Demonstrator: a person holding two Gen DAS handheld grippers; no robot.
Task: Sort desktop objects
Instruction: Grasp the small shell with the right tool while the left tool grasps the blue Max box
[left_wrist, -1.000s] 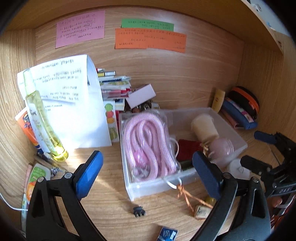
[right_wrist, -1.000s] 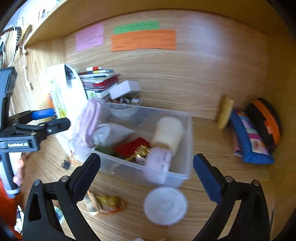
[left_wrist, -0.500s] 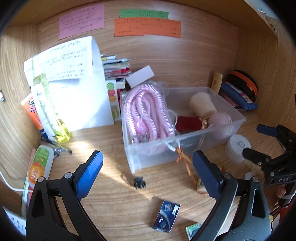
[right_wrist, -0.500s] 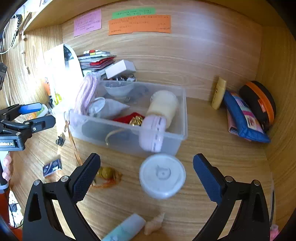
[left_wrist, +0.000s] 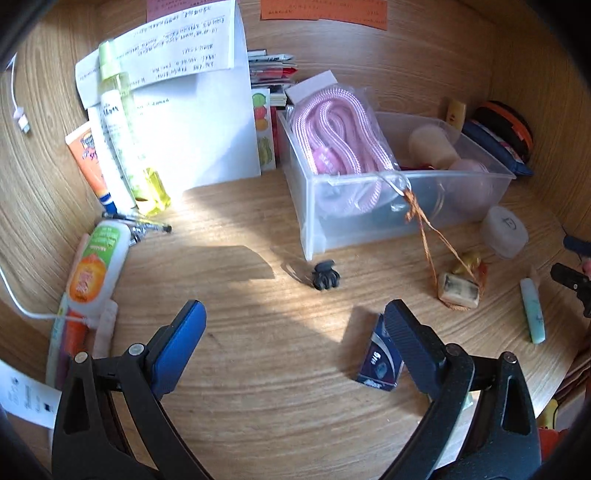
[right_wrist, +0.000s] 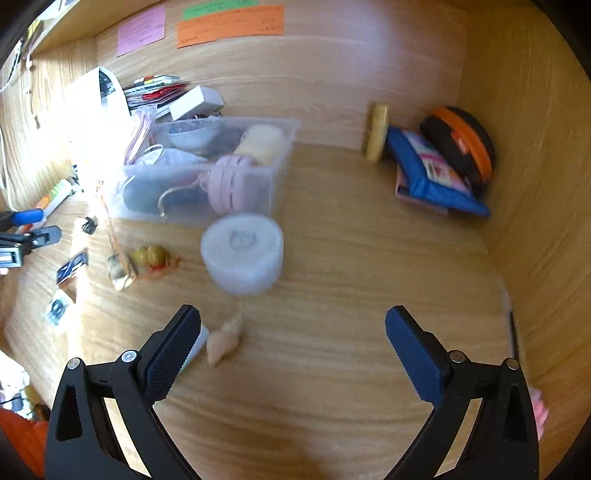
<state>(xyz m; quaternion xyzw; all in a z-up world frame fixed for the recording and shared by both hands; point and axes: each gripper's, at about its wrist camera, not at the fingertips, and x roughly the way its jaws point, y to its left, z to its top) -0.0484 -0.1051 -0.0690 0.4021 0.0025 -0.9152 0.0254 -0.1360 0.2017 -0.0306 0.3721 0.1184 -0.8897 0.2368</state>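
A clear plastic bin (left_wrist: 369, 214) holds a pink rope bundle (left_wrist: 340, 129), a cream bottle and a pink round item; it also shows in the right wrist view (right_wrist: 273, 184). On the desk lie a small black hair claw (left_wrist: 325, 279), a dark blue card box (left_wrist: 378, 360), a tasselled charm (left_wrist: 458, 290), a white round jar (right_wrist: 242, 253), a seashell (right_wrist: 223, 341) and a pale green tube (left_wrist: 533, 309). My left gripper (left_wrist: 293, 314) is open and empty, above the desk before the claw. My right gripper (right_wrist: 291, 319) is open and empty, near the shell and jar.
Bottles and tubes (left_wrist: 118, 147) and a white paper sheet (left_wrist: 192, 110) stand at the left. Books are stacked behind the bin. A blue pouch (right_wrist: 428, 177) and an orange-black case (right_wrist: 461, 144) sit in the right corner. Wooden walls enclose the desk.
Both grippers have drawn back from the bin and tilted down toward the desk. More loose items on the front of the desk have come into view. Both stay open.
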